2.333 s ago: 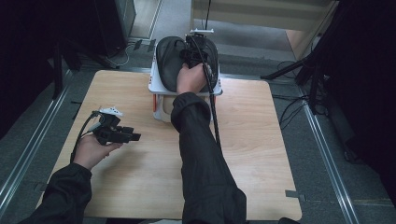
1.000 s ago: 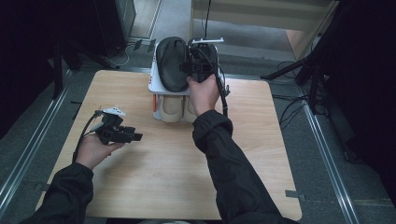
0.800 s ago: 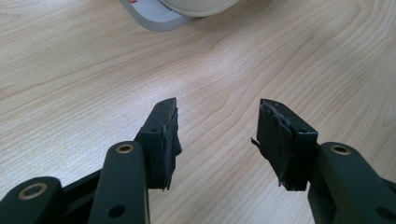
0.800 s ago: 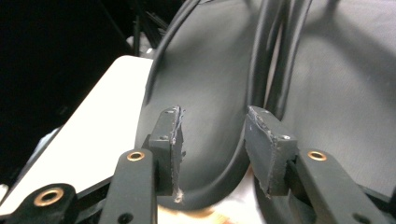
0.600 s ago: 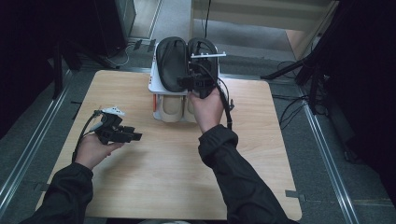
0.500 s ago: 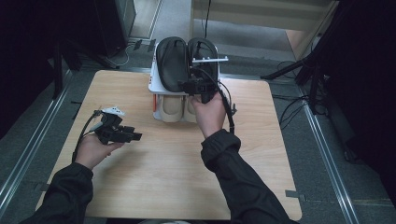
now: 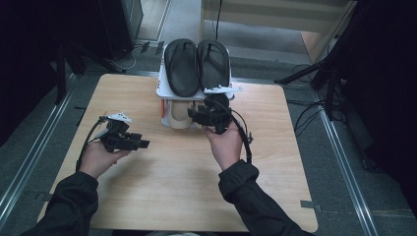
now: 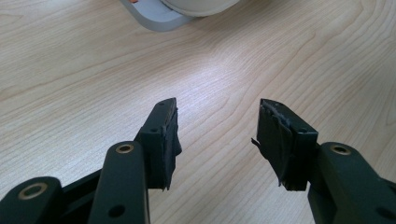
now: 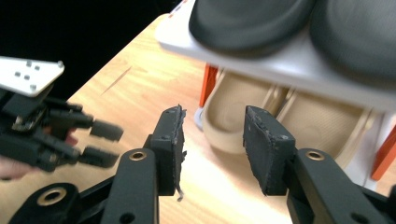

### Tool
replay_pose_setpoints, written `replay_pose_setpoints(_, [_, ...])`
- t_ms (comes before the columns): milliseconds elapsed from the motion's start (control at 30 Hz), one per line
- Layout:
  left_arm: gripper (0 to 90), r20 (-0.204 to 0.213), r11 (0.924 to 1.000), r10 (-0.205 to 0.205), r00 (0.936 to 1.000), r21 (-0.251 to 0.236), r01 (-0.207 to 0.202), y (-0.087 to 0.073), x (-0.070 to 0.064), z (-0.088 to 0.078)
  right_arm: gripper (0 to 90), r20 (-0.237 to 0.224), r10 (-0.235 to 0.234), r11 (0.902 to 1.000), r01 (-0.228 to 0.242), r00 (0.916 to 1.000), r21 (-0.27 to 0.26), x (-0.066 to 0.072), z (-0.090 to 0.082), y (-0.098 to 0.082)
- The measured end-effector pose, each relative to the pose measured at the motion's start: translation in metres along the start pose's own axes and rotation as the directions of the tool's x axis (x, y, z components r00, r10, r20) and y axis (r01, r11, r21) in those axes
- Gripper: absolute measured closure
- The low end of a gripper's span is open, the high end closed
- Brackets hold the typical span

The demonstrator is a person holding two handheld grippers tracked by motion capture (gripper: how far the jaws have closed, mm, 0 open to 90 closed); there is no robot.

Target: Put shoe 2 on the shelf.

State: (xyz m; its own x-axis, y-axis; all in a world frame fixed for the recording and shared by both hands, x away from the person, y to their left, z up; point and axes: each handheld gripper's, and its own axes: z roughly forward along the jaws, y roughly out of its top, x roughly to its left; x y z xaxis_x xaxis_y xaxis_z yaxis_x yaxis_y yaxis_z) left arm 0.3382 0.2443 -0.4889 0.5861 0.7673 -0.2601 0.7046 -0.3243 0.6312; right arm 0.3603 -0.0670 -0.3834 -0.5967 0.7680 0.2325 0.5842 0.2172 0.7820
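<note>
**Black sandals on the rack's top shelf, beige pair below next in reach**

A wooden table [image 7: 172, 187] seen from above. At its far edge, toward 12 o'clock, stands a small white shoe rack [image 7: 164, 88]. Two black sandals [image 7: 199, 66] lie side by side on the top shelf, so that part of the work looks done. Beneath them, on the lower shelf, sits a pair of beige slippers [image 9: 285, 121], not yet touched.

The right gripper [image 7: 194, 116] is just in front of the rack's lower shelf, at about 1 o'clock from the table's middle. Its jaws stand apart with nothing between them, aimed at the nearer beige slipper; the right gripper view shows both pads clear of it.

The left gripper [image 7: 142, 144] rests low over bare wood at 9 o'clock, well apart from the rack. Its jaws are spread wide and empty.

Judging by this, handling the beige pair is what remains.
</note>
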Motion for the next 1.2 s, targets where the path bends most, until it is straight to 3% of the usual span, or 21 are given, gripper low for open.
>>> replay_pose_setpoints(533, [48.8,-0.006,1.0,0.007,1.0,-0.003,-0.007,0.0,-0.001,0.002,56.7,-0.104,0.003,0.9995,0.0,0.9945,0.03,-0.017,0.003,-0.068])
replay_pose_setpoints(1000, [48.3,-0.002,0.9999,0.005,1.0,-0.013,-0.005,-0.003,-0.002,-0.001,53.6,-0.136,0.025,0.9977,-0.016,0.9904,0.066,-0.032,0.005,-0.114])
replay_pose_setpoints(1200, [47.4,-0.001,0.9998,0.011,0.9999,-0.018,-0.012,-0.006,-0.004,-0.003,51.7,-0.133,0.003,0.9971,0.007,0.9911,0.076,-0.033,0.006,-0.124])
